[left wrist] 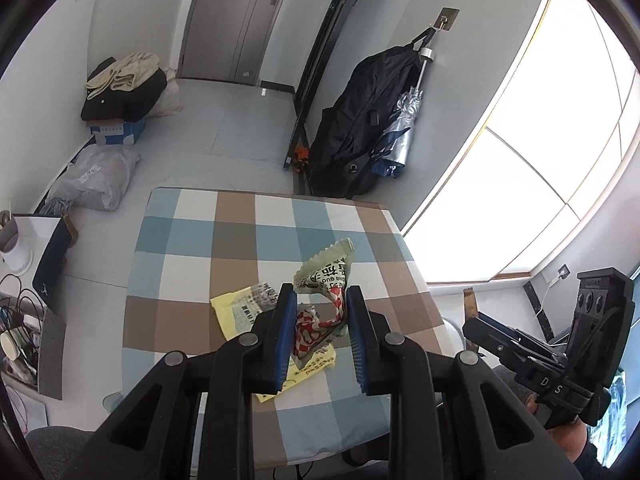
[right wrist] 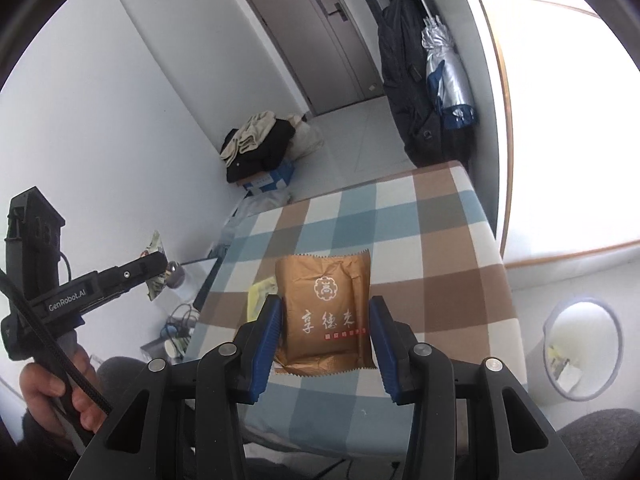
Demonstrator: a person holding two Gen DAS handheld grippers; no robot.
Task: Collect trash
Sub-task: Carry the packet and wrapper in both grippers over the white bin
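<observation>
A crumpled wrapper point(left wrist: 326, 296), pale green above and red-and-white checked below, is held in the left gripper point(left wrist: 320, 304), whose blue pads point(left wrist: 286, 332) are set narrowly and pinch its lower part, while its upper end stands free above the fingertips. The wrapper is lifted clear of the checked tablecloth point(left wrist: 192, 248); beneath it, yellow wrappers point(left wrist: 236, 312) are seen lying flat on the cloth, just under and left of the fingers. In the right wrist view the same gripper is seen from the side at far left, gripped by a hand point(right wrist: 60, 396), with the green wrapper point(right wrist: 156, 264) sticking out of its tip. Further right, a flat brown packet point(right wrist: 324, 312) with pale characters is held between the blue pads point(right wrist: 268, 344) of the right gripper point(right wrist: 325, 320), which is set moderately wide, the packet's side edges meeting the pads. The packet hangs above the tablecloth point(right wrist: 440, 280), and a scrap of yellow wrapper point(right wrist: 260, 292) shows just past its left edge. At far right, beyond the table's edge and lower down, a round white bin point(right wrist: 582, 350) is seen with some scraps inside.
</observation>
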